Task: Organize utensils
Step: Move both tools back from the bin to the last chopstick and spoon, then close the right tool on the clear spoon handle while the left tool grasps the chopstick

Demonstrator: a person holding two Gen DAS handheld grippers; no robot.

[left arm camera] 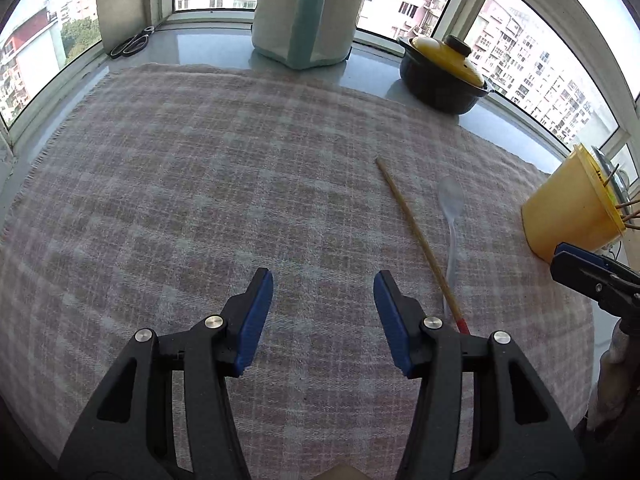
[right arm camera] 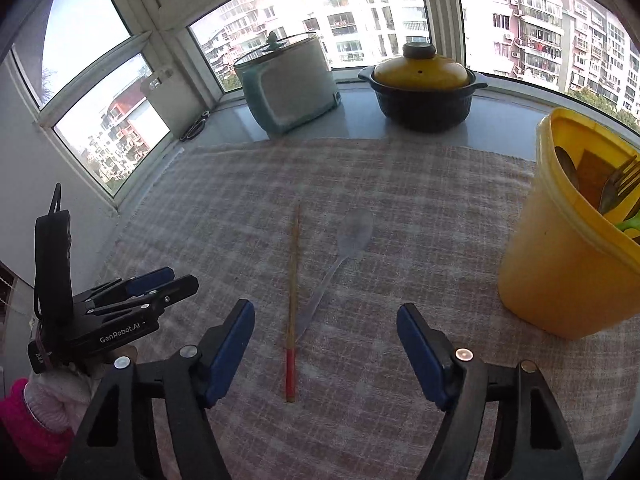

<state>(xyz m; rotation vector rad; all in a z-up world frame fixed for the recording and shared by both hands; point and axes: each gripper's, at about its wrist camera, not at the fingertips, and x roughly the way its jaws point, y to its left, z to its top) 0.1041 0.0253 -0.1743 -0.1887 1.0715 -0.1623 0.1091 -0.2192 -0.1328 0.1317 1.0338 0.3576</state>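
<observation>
A: Left wrist view. Left gripper (left arm camera: 323, 285) partly open, nothing between pads, above bare checked cloth (left arm camera: 180, 184). Chopstick (left arm camera: 420, 240) and clear spoon (left arm camera: 452, 216) flat on cloth to the right, crossing near the red tip. Yellow holder (left arm camera: 568, 208) at far right edge.

B: Right wrist view. Right gripper (right arm camera: 326, 312) jaws apart, gripping nothing; chopstick (right arm camera: 294, 280) and spoon (right arm camera: 348, 240) lying between and ahead of pads, untouched. Holder (right arm camera: 560, 260) upright at right, utensils inside.

Plaid cloth (left arm camera: 200, 184), rice cooker (left arm camera: 308, 16), yellow-lidded pot (left arm camera: 444, 76), scissors (left arm camera: 132, 44), cutting board (left arm camera: 120, 0)
</observation>
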